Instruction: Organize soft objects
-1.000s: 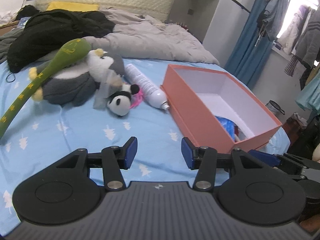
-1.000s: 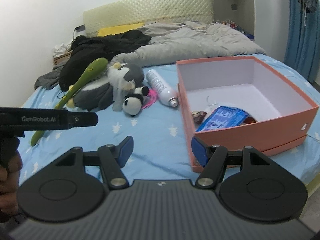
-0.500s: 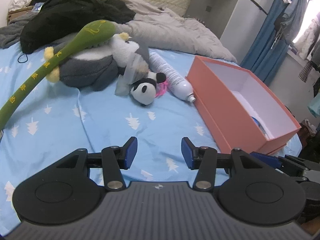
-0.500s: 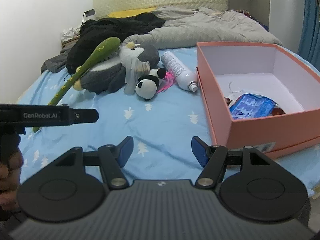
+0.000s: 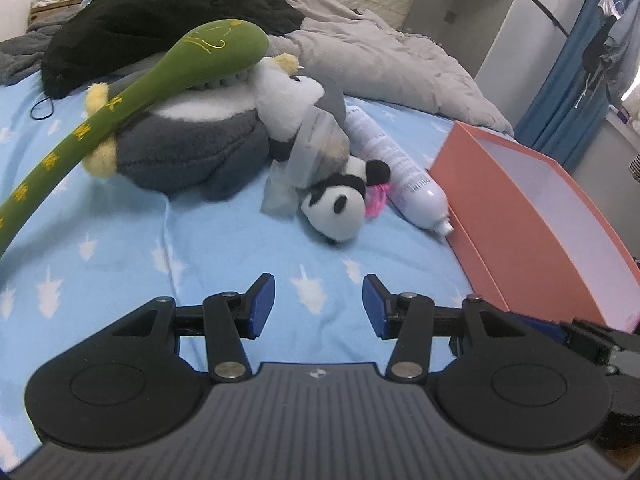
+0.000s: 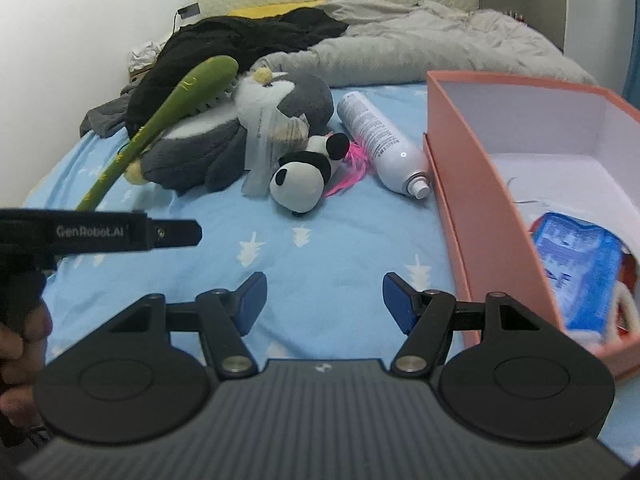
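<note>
A small panda plush (image 5: 340, 206) (image 6: 306, 182) lies on the blue bedsheet, next to a big grey-and-white plush (image 5: 200, 152) (image 6: 208, 140) with a long green plush (image 5: 160, 76) (image 6: 180, 100) lying across it. An open orange box (image 5: 532, 216) (image 6: 468, 184) stands to the right and holds a blue packet (image 6: 576, 256). My left gripper (image 5: 319, 304) is open and empty, a short way in front of the panda. My right gripper (image 6: 322, 300) is open and empty, just left of the box.
A white spray bottle (image 5: 394, 172) (image 6: 380, 140) lies between the panda and the box. A clear plastic bag (image 6: 268, 140) leans on the grey plush. A grey duvet (image 6: 420, 48) and black clothes (image 6: 240, 44) are piled behind. The left gripper's body (image 6: 100, 232) shows at left.
Both grippers have moved forward and left toward the plush toys, which now look larger. The box has shifted right in both views. Both grippers stay open.
</note>
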`<state>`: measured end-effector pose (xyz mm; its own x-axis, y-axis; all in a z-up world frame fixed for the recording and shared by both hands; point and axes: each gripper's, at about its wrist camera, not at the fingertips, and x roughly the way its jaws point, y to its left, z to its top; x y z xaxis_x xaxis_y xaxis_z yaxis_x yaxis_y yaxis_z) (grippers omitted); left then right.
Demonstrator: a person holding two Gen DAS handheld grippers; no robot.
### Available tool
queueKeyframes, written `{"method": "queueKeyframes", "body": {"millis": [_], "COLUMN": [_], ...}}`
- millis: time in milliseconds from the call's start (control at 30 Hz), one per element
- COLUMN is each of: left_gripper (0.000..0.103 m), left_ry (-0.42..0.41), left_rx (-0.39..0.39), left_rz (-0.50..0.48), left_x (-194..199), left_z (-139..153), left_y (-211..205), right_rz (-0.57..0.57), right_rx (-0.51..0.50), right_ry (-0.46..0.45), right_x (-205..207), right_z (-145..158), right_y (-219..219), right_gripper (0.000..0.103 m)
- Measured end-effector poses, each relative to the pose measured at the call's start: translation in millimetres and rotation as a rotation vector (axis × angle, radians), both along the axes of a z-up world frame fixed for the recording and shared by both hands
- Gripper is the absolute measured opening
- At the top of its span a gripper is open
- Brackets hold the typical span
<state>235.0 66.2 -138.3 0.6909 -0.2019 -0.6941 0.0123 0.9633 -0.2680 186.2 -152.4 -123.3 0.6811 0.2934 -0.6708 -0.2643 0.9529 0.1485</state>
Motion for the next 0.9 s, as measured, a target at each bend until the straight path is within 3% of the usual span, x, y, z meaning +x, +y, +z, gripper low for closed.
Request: {"method": "queueKeyframes", "body": {"millis": [300, 433, 600, 800, 900], "left_gripper": [0.055, 0.055, 0.055, 0.054, 0.049], "left_ry": [-0.026, -0.024, -0.054, -0.069, -0.079], "left_rx": [-0.016, -0.095, -0.114, -0.146, -0.154], "left_rz": [0.016, 0.007, -0.030, -0.090, -0.100], "left_x": [72, 102, 135, 154, 157], "left_z": [-20, -30, -38, -44, -46], "left_y": [23, 37, 38, 30, 28], "right_rz": [0.045, 0.066, 0.084, 0.078, 0.080], "right_rx": [-0.007, 0.001, 0.030, 0.027, 0.026], "right_ry": [0.014, 0.009, -0.005, 0.010, 0.009], "right_x": [62, 90, 118, 139, 142], "right_z": [-27, -36, -46, -61, -65], "right_y": [27, 43, 59, 66, 68], "right_gripper": [0.066, 0.066, 0.066, 0.066, 0.066]}}
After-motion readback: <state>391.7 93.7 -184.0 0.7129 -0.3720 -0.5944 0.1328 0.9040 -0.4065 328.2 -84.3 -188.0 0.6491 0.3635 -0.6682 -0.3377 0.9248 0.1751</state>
